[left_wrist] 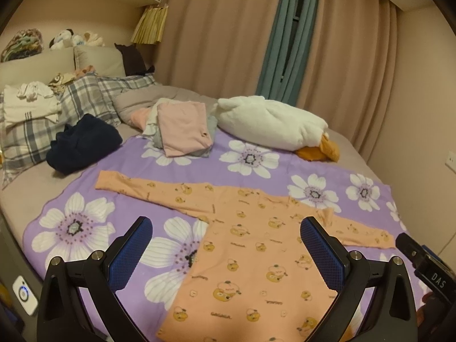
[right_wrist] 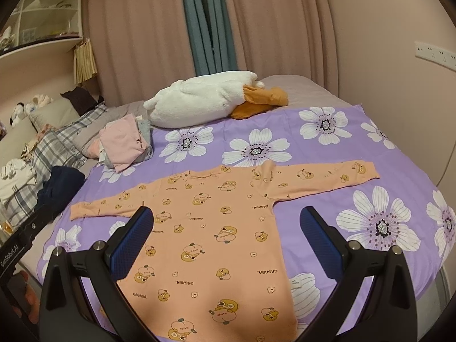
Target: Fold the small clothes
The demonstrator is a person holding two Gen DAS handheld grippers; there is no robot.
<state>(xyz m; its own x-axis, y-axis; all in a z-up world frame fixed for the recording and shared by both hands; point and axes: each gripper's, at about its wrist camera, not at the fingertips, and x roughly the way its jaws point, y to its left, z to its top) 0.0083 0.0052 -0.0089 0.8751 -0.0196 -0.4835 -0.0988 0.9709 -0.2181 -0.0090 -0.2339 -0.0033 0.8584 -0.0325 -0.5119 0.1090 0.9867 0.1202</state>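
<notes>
One top, orange, printed, lies flat on the purple sheet, sleeves out to both sides, hem toward the cameras. Left gripper and right gripper both hover above it, fingers spread wide, nothing held. Judgement: thin knit, light, limp; it will drape and crease, and may drag the sheet along. Best hold: pinch a cuff or hem corner, single layer only. Folded stack sits well beyond.

I see a bed against pink walls, with shelves on my left. Beige curtains hang behind it, with a teal curtain between them.
</notes>
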